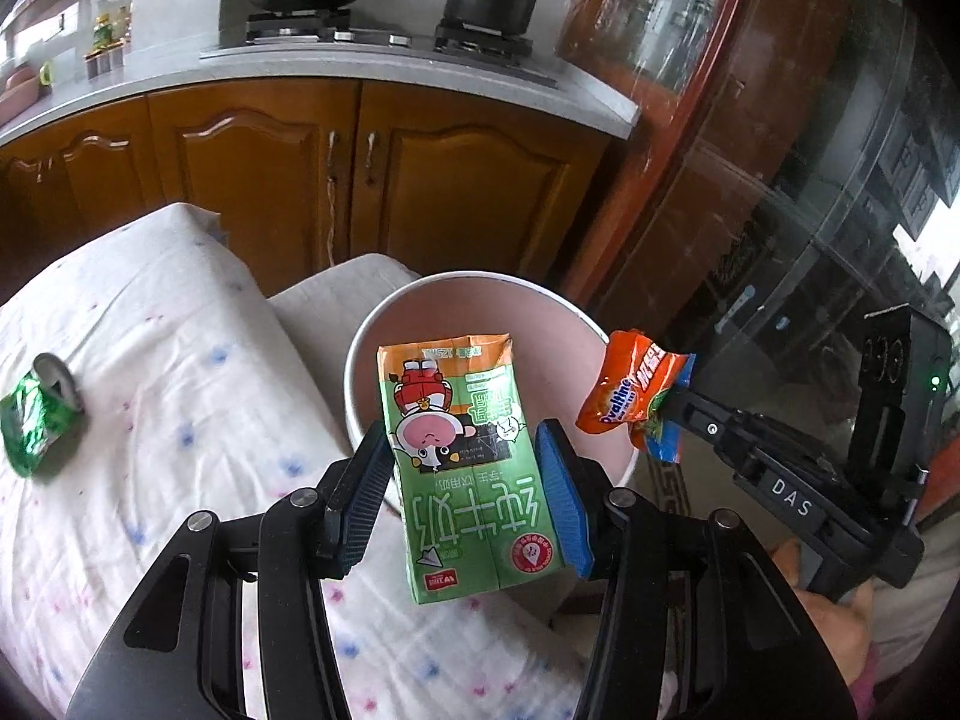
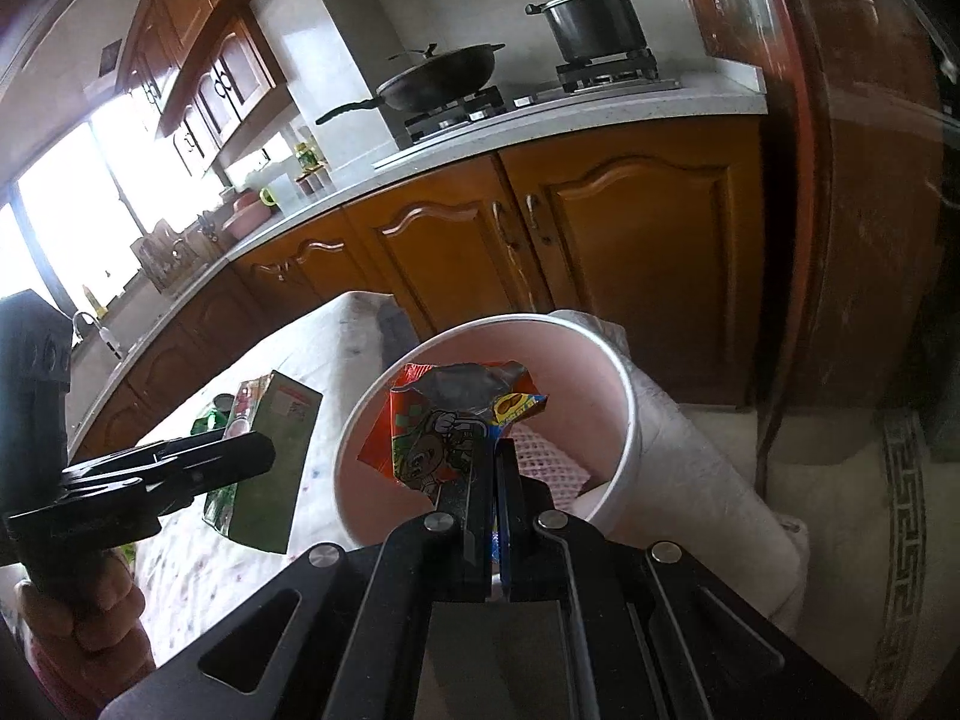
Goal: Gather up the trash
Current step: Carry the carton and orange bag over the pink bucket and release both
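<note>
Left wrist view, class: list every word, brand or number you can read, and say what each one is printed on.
"Ovaltine": on the orange wrapper pinched in the right gripper.
"DAS": on the right gripper's black body.
"125mL": upside down at the far end of the green milk carton held in the left gripper.
Large Chinese characters on the carton: upside down, not read here.
Small print on carton and wrapper: too small.

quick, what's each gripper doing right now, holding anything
Left gripper: jaws closed on the green milk carton, held at the pink bucket.
Right gripper: jaws shut on the orange snack wrapper, over the bucket.
</note>
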Available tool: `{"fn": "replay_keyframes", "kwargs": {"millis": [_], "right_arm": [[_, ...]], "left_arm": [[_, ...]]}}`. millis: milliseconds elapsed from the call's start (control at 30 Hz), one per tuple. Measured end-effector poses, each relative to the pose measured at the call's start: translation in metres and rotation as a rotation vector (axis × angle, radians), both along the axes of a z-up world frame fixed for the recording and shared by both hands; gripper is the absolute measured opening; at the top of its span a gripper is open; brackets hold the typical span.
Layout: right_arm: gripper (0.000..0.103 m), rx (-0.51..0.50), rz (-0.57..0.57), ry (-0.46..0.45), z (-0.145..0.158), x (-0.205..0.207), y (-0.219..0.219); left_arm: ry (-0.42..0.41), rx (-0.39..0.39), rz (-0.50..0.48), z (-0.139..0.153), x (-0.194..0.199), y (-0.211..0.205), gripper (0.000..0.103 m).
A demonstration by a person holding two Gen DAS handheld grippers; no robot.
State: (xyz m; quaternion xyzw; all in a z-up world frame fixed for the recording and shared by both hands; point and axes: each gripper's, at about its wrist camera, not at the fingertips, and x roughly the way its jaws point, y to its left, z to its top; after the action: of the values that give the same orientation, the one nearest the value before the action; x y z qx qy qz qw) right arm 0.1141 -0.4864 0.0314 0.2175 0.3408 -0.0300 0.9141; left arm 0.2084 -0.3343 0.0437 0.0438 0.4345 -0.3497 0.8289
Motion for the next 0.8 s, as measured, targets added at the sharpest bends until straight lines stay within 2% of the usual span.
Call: {"fn": "replay_keyframes", "kwargs": {"millis": [533,633,700,800], "right_arm": [[0.001,-0.057,0.041,0.126,-0.013,0.028,-0.011],[0.006,-0.053,0.047,0.137,-0.015,0.030,-0.013],[0.006,-0.045,0.044,0.139,-0.016,0.032,-0.015],[0.006,-0.030,0.037,0.132,-0.016,0.031,-0.020]], "left_arm": [[0.065,0.112,-0.020,-0.026,0.029,-0.042,0.049],[0.097,0.115,-0.014,-0.031,0.035,-0.044,0.049],[0.123,0.110,-0.016,-0.035,0.039,-0.044,0.049],[0.120,0.119,-0.010,-0.036,0.039,-0.043,0.049]]}}
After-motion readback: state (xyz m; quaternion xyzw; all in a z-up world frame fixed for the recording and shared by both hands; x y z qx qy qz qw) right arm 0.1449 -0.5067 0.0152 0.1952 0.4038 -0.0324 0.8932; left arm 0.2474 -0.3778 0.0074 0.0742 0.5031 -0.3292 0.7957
